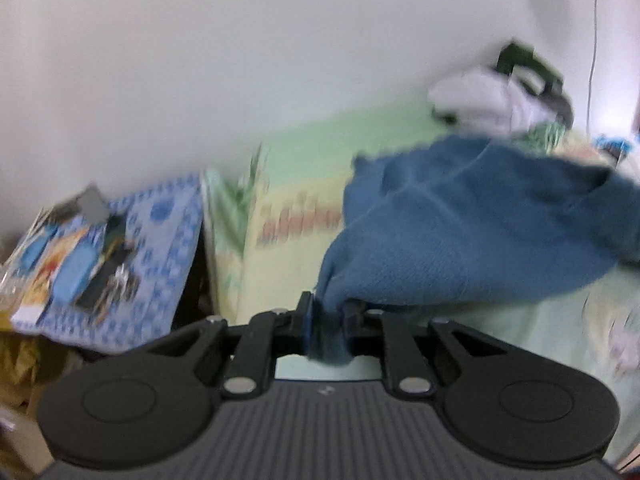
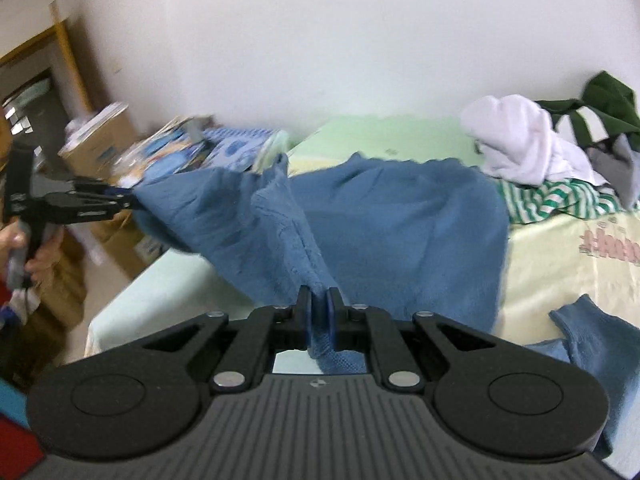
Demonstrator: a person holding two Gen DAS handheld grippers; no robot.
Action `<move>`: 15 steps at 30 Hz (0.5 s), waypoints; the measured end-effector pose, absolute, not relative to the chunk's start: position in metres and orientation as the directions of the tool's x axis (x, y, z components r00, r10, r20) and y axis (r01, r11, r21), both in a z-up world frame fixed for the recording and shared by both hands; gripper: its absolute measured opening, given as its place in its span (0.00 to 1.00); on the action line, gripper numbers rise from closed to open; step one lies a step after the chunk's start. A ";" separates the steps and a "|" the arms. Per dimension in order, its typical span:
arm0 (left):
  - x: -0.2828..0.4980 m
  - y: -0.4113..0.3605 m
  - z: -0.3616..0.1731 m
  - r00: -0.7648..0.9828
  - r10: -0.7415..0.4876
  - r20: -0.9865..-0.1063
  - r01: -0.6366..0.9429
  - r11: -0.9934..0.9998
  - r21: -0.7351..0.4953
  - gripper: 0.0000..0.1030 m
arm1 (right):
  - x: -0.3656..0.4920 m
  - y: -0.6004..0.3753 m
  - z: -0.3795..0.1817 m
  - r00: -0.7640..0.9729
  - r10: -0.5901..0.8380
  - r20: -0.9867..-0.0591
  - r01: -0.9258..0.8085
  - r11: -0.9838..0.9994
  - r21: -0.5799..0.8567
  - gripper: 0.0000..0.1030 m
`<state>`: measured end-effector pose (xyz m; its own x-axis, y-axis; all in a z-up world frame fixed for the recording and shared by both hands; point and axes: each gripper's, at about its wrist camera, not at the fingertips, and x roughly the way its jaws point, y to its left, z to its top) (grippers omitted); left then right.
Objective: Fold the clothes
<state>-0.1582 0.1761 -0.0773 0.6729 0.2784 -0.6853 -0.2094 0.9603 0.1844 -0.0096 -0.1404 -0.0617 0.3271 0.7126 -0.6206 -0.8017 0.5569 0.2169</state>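
A blue knit garment (image 2: 400, 220) lies spread over the pale green and yellow bed (image 2: 560, 264), lifted at its near edge. My right gripper (image 2: 319, 300) is shut on a bunched fold of that edge. In the left wrist view my left gripper (image 1: 328, 306) is shut on another corner of the blue garment (image 1: 480, 232), which stretches away to the right. The right wrist view also catches the left gripper (image 2: 130, 200) at far left, held by a hand (image 2: 40, 256) and pinching the garment's corner above the bed's side.
A heap of clothes sits at the back right: a white piece (image 2: 516, 144), a dark green one (image 2: 608, 108) and a green striped one (image 2: 556, 200). A blue patterned surface (image 1: 160, 232) with clutter and cardboard boxes (image 2: 100, 136) stand left of the bed.
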 end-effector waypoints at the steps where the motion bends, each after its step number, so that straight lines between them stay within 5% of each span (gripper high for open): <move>1: -0.159 0.175 -0.091 0.644 0.286 -0.710 -0.207 0.958 0.198 0.15 | -0.012 -0.141 -0.067 0.303 0.706 -0.641 -0.817 0.538 0.206 0.07; 9: -0.180 0.171 -0.172 0.469 0.355 -0.809 -0.194 0.935 0.298 0.13 | -0.034 -0.132 -0.129 0.173 0.584 -0.793 -0.894 0.430 0.122 0.07; 13: -0.195 0.169 -0.152 0.493 0.317 -0.810 -0.186 0.948 0.258 0.14 | -0.043 -0.128 -0.142 0.143 0.534 -0.834 -0.919 0.384 0.088 0.08; 15: -0.197 0.163 -0.129 0.550 0.288 -0.784 -0.160 0.958 0.240 0.23 | -0.041 -0.128 -0.127 0.156 0.569 -0.807 -0.916 0.389 0.097 0.12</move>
<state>-0.1966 0.1634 -0.1286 0.5496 0.2880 -0.7842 -0.1598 0.9576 0.2397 -0.0413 -0.1279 -0.1274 0.1564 0.5689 -0.8074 -0.9161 0.3891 0.0968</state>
